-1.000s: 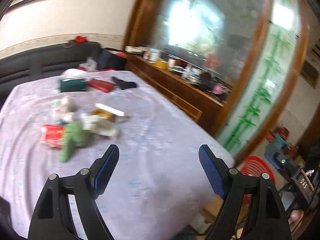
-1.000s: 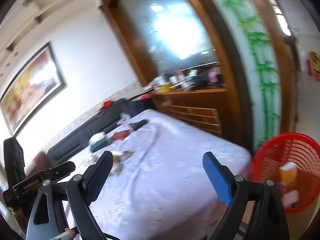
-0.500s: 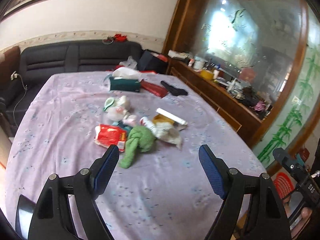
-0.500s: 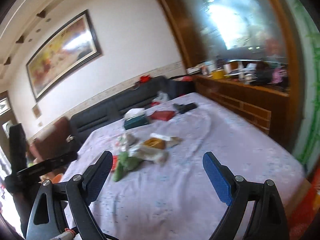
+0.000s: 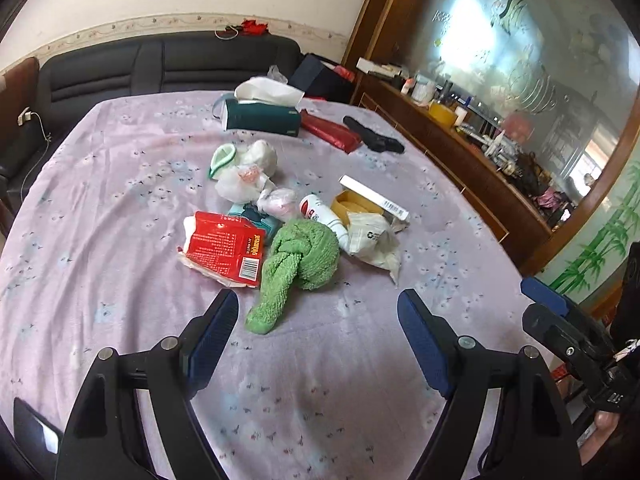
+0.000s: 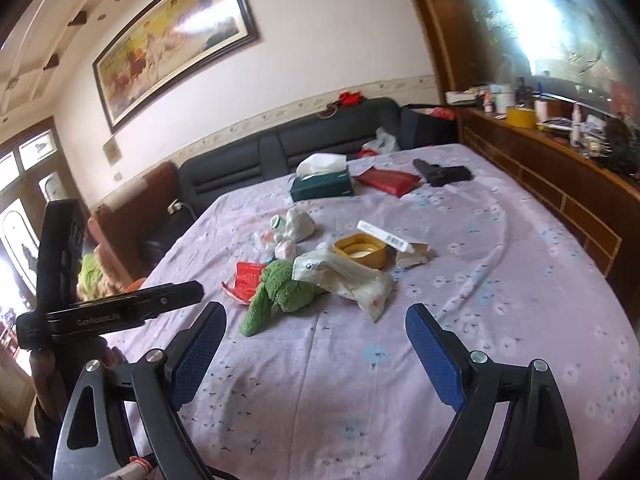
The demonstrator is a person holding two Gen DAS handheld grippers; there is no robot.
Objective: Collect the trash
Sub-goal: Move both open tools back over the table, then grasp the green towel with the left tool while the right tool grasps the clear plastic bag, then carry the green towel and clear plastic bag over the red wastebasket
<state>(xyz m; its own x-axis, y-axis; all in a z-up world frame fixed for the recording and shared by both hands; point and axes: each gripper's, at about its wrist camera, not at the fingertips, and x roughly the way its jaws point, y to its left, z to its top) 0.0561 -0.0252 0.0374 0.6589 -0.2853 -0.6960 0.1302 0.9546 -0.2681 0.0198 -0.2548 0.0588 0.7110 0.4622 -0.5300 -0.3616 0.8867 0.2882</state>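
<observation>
A heap of trash lies mid-table on the purple cloth (image 5: 120, 208): a red wrapper (image 5: 224, 248), a green towel (image 5: 300, 268), a white crumpled bag (image 5: 372, 240), a white-red tube (image 5: 320, 214), a yellow box (image 5: 356, 204), white plastic wads (image 5: 248, 176). The heap also shows in the right wrist view: towel (image 6: 280, 288), white bag (image 6: 344, 276), yellow box (image 6: 360, 250), red wrapper (image 6: 246, 276). My left gripper (image 5: 316, 332) is open and empty, just short of the towel. My right gripper (image 6: 316, 348) is open and empty, short of the heap.
A green tissue box (image 5: 262, 118), a red pouch (image 5: 330, 132) and a black item (image 5: 374, 140) lie at the table's far side. A black sofa (image 5: 160, 68) stands behind. A wooden sideboard (image 5: 460, 148) with clutter runs along the right.
Both grippers have swung left from the red basket and the sideboard side towards the table. The trash heap now sits centred and closer in both views. Both stayed open.
</observation>
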